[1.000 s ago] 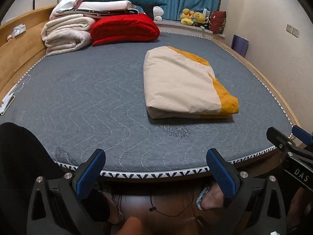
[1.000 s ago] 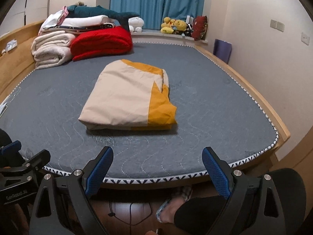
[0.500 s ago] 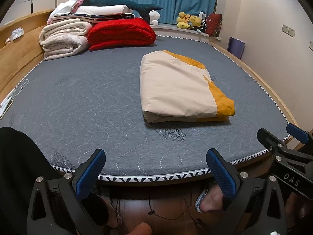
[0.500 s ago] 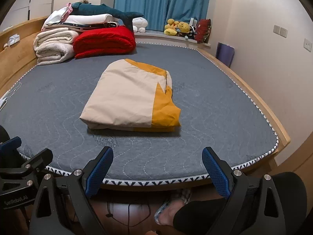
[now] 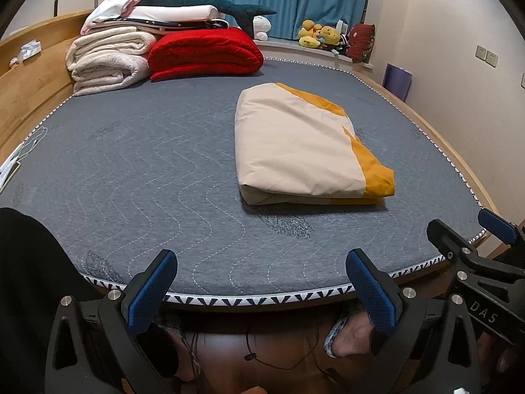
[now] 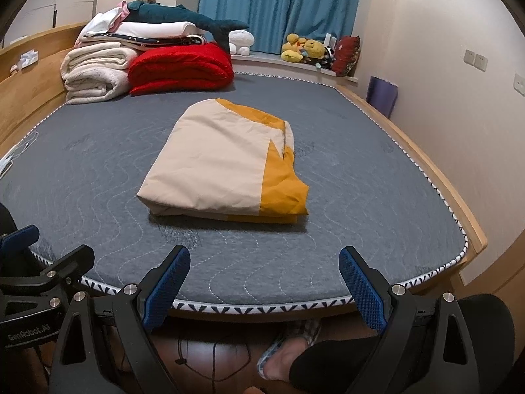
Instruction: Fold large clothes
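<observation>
Garment lies folded flat, cream with orange edge, on mattress.

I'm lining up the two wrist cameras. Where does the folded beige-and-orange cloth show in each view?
Left wrist: the cloth lies right of centre on the mattress.
Right wrist: the cloth lies near centre, slightly left.
Shared landmark: the red blanket at the far left of the mattress, beyond the cloth.
</observation>
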Demonstrator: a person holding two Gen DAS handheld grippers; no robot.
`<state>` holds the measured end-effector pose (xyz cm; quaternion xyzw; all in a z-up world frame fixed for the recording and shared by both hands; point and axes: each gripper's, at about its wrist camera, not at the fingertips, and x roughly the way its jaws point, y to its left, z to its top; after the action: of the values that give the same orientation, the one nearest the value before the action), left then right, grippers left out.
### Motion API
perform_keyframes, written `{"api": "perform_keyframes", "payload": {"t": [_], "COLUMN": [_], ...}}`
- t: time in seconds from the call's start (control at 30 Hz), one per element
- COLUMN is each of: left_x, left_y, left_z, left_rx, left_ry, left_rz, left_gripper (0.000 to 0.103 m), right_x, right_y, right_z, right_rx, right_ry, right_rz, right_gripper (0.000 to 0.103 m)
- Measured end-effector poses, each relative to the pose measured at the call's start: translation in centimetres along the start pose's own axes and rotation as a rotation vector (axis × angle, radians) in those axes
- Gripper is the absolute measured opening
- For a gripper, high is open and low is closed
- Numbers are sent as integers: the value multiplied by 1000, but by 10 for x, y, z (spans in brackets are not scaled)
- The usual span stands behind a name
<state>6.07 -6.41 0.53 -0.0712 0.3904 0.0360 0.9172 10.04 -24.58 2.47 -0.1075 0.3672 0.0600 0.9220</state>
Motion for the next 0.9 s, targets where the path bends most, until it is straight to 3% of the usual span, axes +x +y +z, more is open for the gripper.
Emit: {"api": "perform_keyframes", "payload": {"t": [0.9], "left_x": [-1], "left_y": [-2], "left_z": [1], "left_rx": [7], "left_ry": [-3], "left_rz": [-15], "left_gripper": [103], "right_x": [-2], "right_y": [-1], "right_z": [2], "right_rx": [-18], "right_ry": [-17], "right_rz": [3], "right_gripper": [92]}}
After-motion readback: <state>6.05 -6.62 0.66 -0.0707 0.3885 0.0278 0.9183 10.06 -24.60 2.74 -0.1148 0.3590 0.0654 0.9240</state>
